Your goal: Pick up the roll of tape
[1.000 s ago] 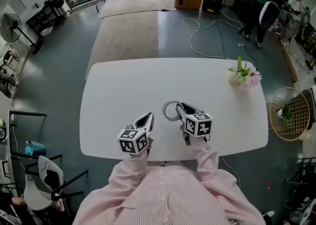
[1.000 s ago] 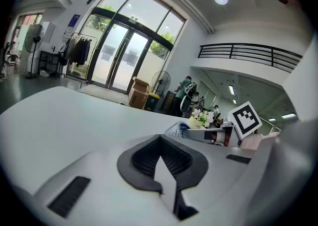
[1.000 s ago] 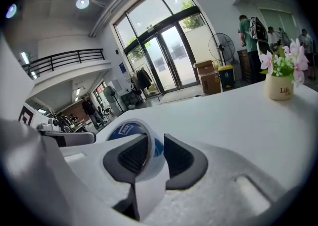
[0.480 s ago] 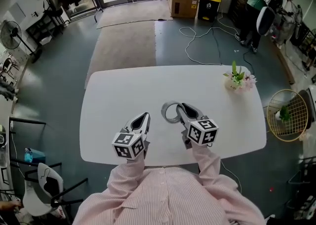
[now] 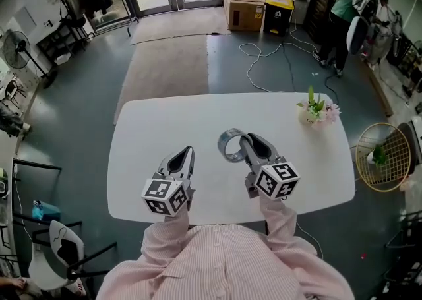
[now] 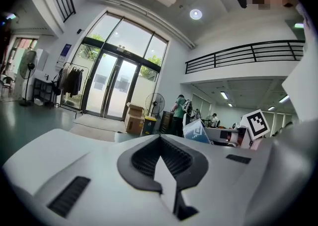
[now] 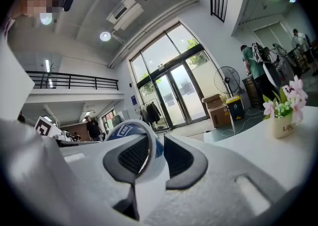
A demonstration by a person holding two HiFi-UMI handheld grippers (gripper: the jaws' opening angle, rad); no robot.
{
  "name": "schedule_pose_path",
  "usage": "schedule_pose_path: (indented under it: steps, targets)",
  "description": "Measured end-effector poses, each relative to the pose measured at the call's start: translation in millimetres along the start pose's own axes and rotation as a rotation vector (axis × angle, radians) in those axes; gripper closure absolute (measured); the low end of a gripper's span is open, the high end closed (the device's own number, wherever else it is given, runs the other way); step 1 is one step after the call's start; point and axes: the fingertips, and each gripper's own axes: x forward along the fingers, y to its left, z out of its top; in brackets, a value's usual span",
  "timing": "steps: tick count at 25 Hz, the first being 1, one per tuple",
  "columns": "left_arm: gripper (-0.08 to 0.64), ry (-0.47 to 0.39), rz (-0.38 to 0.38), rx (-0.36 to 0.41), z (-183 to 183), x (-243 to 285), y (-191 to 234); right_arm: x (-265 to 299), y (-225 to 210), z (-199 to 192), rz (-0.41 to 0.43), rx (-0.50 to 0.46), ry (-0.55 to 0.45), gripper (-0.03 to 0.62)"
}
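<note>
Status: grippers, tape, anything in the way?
Right gripper shut on roll of tape, one jaw inside the ring. Left gripper shut, empty. Nothing in the way; flowers far off.

Matt white surface [image 5: 165, 120], smooth, reads as laminate or plastic. The roll of tape [image 7: 124, 129] is glossy film with blue print; left tool [image 6: 161, 158] and right tool [image 7: 156, 158] are matt pale plastic shells with black ribbed pads [image 7: 133, 155]. Shirt [image 5: 224, 259] is pink striped cloth, floor [image 5: 79, 114] smooth with dull sheen, rug [image 5: 168, 61] matt and rough.

White table [image 5: 142, 127]; greyish roll of tape [image 5: 225, 142], blue-and-white inside; shirt [image 5: 224, 262] pink with fine white stripes; far-right flowers [image 5: 321, 109] pink and green.
</note>
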Motion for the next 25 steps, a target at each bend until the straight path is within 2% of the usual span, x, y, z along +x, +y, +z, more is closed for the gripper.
schedule_pose_path:
  steps: [13, 25]
  targets:
    - [0.558, -0.095, -0.001, 0.051, 37.0, -19.7, -4.8, -15.5, 15.5, 38.3, 0.007, -0.035, -0.117, 0.496]
    - [0.558, -0.099, 0.011, 0.062, 38.9, -28.8, -4.0, -22.9, 23.1, 42.9, -0.011, -0.075, -0.136, 0.503]
